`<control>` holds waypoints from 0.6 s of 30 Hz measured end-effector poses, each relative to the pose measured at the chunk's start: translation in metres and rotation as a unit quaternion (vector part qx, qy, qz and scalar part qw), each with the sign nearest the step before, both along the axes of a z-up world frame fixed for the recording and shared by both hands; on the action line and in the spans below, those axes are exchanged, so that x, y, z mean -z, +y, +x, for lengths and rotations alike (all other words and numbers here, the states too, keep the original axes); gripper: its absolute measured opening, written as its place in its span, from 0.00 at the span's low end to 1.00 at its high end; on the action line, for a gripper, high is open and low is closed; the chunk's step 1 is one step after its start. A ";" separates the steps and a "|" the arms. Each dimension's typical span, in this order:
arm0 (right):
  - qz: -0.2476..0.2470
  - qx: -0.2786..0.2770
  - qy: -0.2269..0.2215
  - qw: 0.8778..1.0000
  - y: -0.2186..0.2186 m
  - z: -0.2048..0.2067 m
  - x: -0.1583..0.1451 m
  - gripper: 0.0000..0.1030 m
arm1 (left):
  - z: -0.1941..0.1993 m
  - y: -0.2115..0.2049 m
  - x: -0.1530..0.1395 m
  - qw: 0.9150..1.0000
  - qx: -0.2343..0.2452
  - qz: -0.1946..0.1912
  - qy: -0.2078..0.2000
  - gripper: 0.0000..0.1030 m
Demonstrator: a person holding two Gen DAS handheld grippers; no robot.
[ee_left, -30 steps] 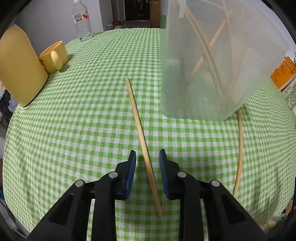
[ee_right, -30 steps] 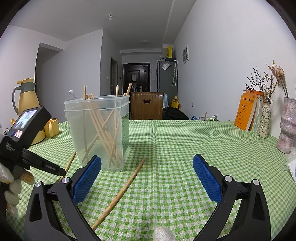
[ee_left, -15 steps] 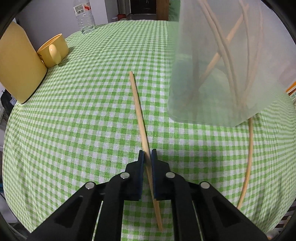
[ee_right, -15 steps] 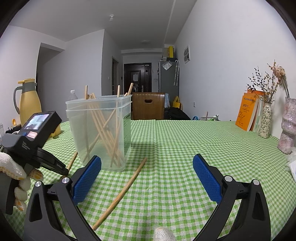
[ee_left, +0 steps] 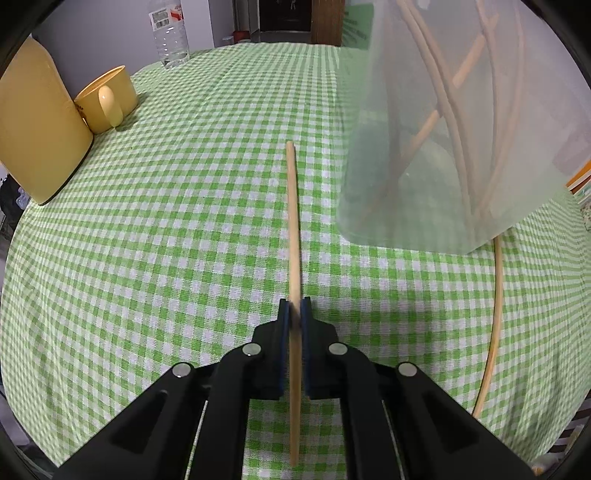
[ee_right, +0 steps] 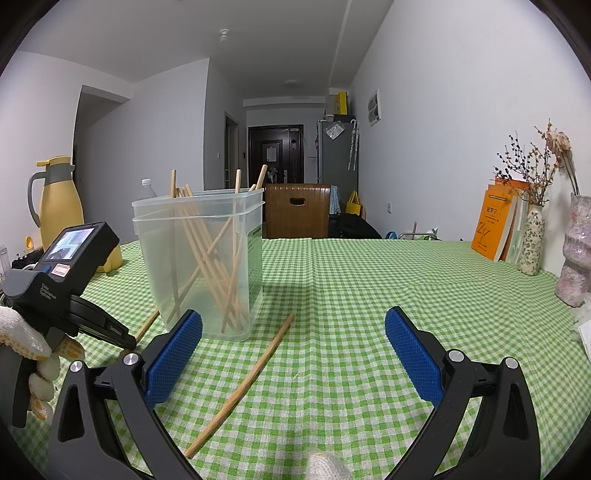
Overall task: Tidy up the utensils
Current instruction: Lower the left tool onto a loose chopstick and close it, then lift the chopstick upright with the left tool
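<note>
My left gripper (ee_left: 294, 314) is shut on a wooden chopstick (ee_left: 292, 221), which runs forward from the jaws just left of the clear plastic container (ee_left: 443, 147). The container (ee_right: 201, 266) holds several chopsticks leaning upright. A second chopstick (ee_left: 493, 332) lies on the green checked tablecloth to the right of the container; it also shows in the right wrist view (ee_right: 243, 384). My right gripper (ee_right: 293, 358) is open and empty, low over the cloth in front of the container. The left gripper body (ee_right: 66, 291) shows at the left there.
A yellow thermos jug (ee_left: 33, 122) and yellow mug (ee_left: 107, 98) stand at the left, with a water bottle (ee_left: 168, 33) behind. Orange books (ee_right: 495, 229) and vases (ee_right: 576, 251) stand at the right edge. A wooden chair (ee_right: 297, 210) is beyond the table.
My left gripper closed on the chopstick that lay between its open jaws and raised it off the cloth, turning it straighter. The right gripper stayed still and open.
</note>
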State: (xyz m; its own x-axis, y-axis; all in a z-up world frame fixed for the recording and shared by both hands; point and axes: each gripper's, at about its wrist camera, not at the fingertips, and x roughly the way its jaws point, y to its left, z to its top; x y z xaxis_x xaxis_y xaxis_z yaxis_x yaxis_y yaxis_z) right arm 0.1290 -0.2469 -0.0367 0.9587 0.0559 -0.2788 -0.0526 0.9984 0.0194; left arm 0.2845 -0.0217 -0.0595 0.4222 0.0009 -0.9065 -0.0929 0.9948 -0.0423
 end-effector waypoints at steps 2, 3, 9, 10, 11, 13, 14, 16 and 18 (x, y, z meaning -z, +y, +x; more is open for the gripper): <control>0.000 0.000 0.000 1.000 0.000 0.000 0.000 0.93 | -0.004 0.003 -0.005 1.000 0.000 -0.006 -0.016 0.04; 0.000 0.000 0.000 1.000 0.000 0.000 0.000 0.93 | -0.008 0.005 -0.009 1.000 0.001 -0.007 -0.029 0.04; 0.000 0.000 0.000 1.000 0.000 0.000 0.000 0.93 | -0.032 0.019 -0.036 0.995 0.009 -0.001 -0.104 0.04; 0.000 0.000 0.000 1.000 0.000 0.000 0.000 0.93 | -0.037 0.024 -0.041 0.993 0.007 0.001 -0.117 0.04; 0.000 0.000 0.000 1.000 0.000 0.000 0.000 0.93 | -0.041 0.028 -0.046 0.991 0.006 0.000 -0.131 0.04; 0.000 0.000 0.000 1.000 0.000 0.000 0.000 0.93 | -0.048 0.035 -0.055 0.988 0.003 0.000 -0.156 0.04; 0.000 0.000 0.000 1.000 0.000 0.000 0.000 0.93 | -0.053 0.039 -0.060 0.985 0.000 0.004 -0.173 0.04; 0.000 0.000 -0.001 1.000 0.000 -0.001 0.000 0.93 | -0.062 0.044 -0.066 0.980 -0.014 0.025 -0.195 0.04; 0.000 0.000 -0.001 1.000 0.000 -0.001 0.000 0.93 | -0.068 0.054 -0.069 0.976 -0.025 0.028 -0.214 0.04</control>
State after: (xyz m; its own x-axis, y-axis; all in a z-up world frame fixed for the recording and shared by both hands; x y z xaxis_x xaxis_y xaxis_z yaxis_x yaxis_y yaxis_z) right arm 0.1284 -0.2470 -0.0364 0.9590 0.0553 -0.2778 -0.0521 0.9985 0.0188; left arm 0.2169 0.0321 0.0098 0.7609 0.0766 -0.6443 -0.1278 0.9912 -0.0331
